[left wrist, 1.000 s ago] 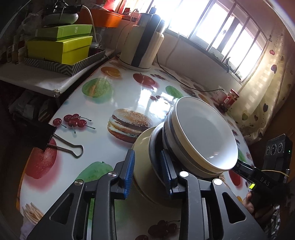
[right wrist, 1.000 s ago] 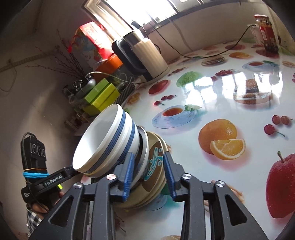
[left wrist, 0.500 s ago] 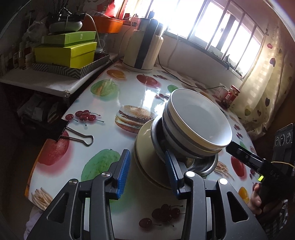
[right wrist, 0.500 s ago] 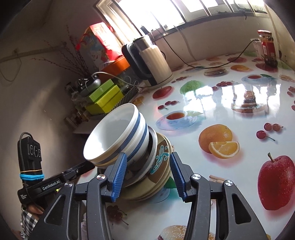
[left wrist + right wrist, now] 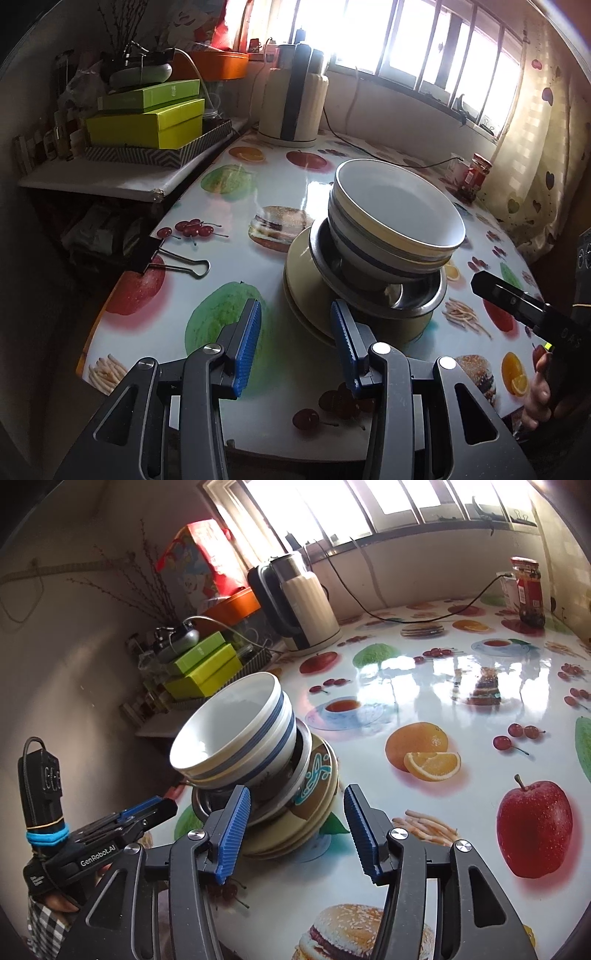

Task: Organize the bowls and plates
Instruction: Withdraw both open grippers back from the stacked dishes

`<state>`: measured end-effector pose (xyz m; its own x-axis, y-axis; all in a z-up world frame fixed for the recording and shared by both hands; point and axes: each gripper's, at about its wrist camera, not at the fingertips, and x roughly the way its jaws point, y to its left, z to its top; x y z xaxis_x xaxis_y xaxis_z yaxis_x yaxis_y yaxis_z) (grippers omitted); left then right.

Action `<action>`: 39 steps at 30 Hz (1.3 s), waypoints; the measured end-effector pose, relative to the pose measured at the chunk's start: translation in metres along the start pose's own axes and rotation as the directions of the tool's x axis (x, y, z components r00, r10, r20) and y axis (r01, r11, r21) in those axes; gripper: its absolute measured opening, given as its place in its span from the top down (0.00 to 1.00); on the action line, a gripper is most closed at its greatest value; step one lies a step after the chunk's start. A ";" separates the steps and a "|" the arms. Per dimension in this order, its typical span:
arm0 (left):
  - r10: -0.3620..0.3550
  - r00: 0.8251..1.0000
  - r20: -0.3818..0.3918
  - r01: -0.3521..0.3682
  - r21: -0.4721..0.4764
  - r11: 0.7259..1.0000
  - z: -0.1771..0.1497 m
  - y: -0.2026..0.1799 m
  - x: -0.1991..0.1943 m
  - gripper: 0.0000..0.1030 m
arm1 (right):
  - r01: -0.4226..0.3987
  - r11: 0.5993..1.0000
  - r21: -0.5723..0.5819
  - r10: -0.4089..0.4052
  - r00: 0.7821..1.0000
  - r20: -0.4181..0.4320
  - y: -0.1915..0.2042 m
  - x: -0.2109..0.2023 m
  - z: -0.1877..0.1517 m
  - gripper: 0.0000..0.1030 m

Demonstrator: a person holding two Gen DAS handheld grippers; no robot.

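White-and-blue striped ceramic bowls (image 5: 395, 221) top a leaning stack of plates (image 5: 295, 805) on the bench (image 5: 461, 686), just ahead-right of the left tool (image 5: 295, 343) and ahead-left of the nearer right tool (image 5: 291, 830), both open and empty.

Top bowls (image 5: 397, 218): two white, blue-banded, nested, upright, tilted.
Steel bowl (image 5: 417, 297): shiny metal, directly beneath them.
Bottom dishes (image 5: 310, 805): cream plates with brown and teal pattern, stacked under everything.
Place: on the fruit-print desk (image 5: 461, 686), near its edge.
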<state>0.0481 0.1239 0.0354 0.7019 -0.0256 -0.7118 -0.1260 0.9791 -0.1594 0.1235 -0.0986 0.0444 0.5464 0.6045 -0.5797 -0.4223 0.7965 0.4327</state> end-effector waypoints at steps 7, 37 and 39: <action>0.020 1.000 -0.010 -0.020 0.020 1.000 -0.011 -0.016 -0.001 0.61 | 0.098 0.992 -0.080 -0.098 0.995 0.005 0.010 -0.011 -0.012 0.42; 0.117 0.992 -0.052 -0.113 0.084 0.990 -0.053 -0.048 -0.003 0.61 | 0.277 0.951 -0.137 -0.286 0.957 -0.051 0.030 -0.011 -0.056 0.30; 0.115 0.992 -0.053 -0.110 0.082 0.991 -0.054 -0.047 -0.003 0.61 | 0.276 0.951 -0.143 -0.285 0.957 -0.050 0.032 -0.011 -0.057 0.30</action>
<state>0.0141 0.0667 0.0086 0.6445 0.0763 -0.7608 -0.1449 0.9892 -0.0235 0.0623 -0.0801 0.0254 0.6069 0.3510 -0.7131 -0.3543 0.9226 0.1526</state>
